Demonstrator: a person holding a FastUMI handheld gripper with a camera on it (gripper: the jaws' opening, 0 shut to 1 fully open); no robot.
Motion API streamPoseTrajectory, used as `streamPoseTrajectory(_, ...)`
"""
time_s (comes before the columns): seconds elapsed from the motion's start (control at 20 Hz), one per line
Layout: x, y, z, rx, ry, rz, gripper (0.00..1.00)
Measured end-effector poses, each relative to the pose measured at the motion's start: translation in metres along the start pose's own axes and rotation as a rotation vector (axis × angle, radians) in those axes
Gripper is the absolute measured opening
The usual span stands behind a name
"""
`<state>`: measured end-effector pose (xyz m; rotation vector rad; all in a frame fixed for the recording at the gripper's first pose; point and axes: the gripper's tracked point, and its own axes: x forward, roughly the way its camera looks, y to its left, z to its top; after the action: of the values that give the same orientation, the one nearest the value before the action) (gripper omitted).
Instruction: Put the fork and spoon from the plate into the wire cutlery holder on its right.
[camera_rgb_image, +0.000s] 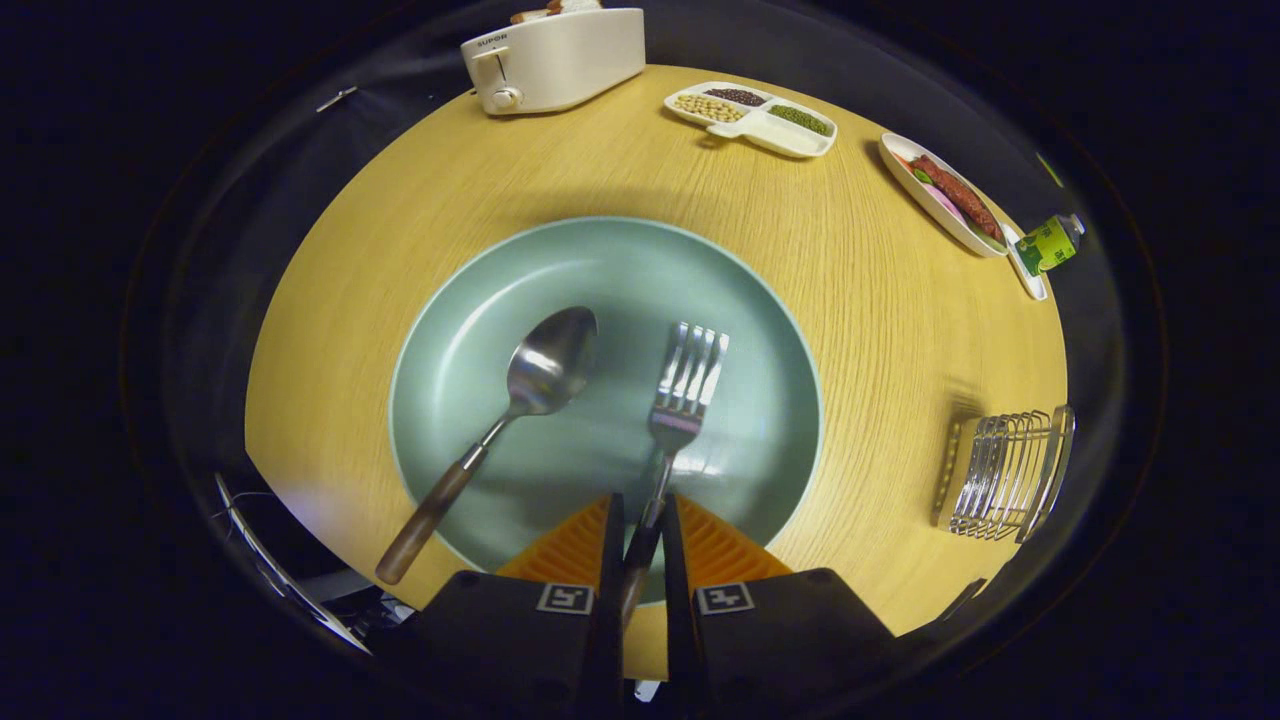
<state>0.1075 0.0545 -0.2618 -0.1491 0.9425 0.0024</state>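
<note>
Between the two fingers of the gripper (640, 520), seen in the gripper view, the dark handle of the fork (678, 400) is pinched; the jaws stand nearly closed, with both fingers pressed on the handle's sides. Its shiny metal tines point away from the fingers over the middle of the plate (760, 330), a round, smooth, pale green dish with a shallow rim, set near the desk's near edge. Just left of the fork lies the spoon (505, 420), its polished metal bowl on the plate and its brown wooden handle slanting out over the plate's near-left rim. Right of the plate, close to the right edge of the desk (860, 270), sits the wire cutlery holder (1005, 475), a rack of thin curved metal loops, well apart from the fork. The desk top is light yellow wood with fine grain. At its far edge stands a cream toaster (550, 55) with a lever and a knob; the word SUPOR can be read on its end. Beside it is a white divided tray (752, 120) of beans in three colours, then a white oval dish (945, 195) with sausage, and near the far-right edge a small bottle (1050, 245) with a green label too small to read
</note>
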Motion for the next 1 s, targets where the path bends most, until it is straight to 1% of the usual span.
streamPoseTrajectory(0.05,0.001,0.005,0.001,-0.008,-0.003,0.053,0.17)
streamPoseTrajectory(0.1,0.002,0.006,0.003,-0.021,-0.01,0.089,0.13)
streamPoseTrajectory(0.15,0.0,0.005,0.002,-0.028,-0.007,0.116,0.11)
streamPoseTrajectory(0.25,0.0,-0.004,0.0,-0.027,-0.003,0.131,0.06)
streamPoseTrajectory(0.45,-0.017,-0.014,0.002,0.058,0.007,0.168,0.06)
streamPoseTrajectory(0.5,-0.024,-0.018,0.002,0.062,0.007,0.175,0.06)
streamPoseTrajectory(0.8,-0.091,-0.061,0.003,0.038,-0.056,0.204,0.06)
streamPoseTrajectory(1.0,-0.134,-0.117,-0.002,-0.015,-0.057,0.206,0.06)
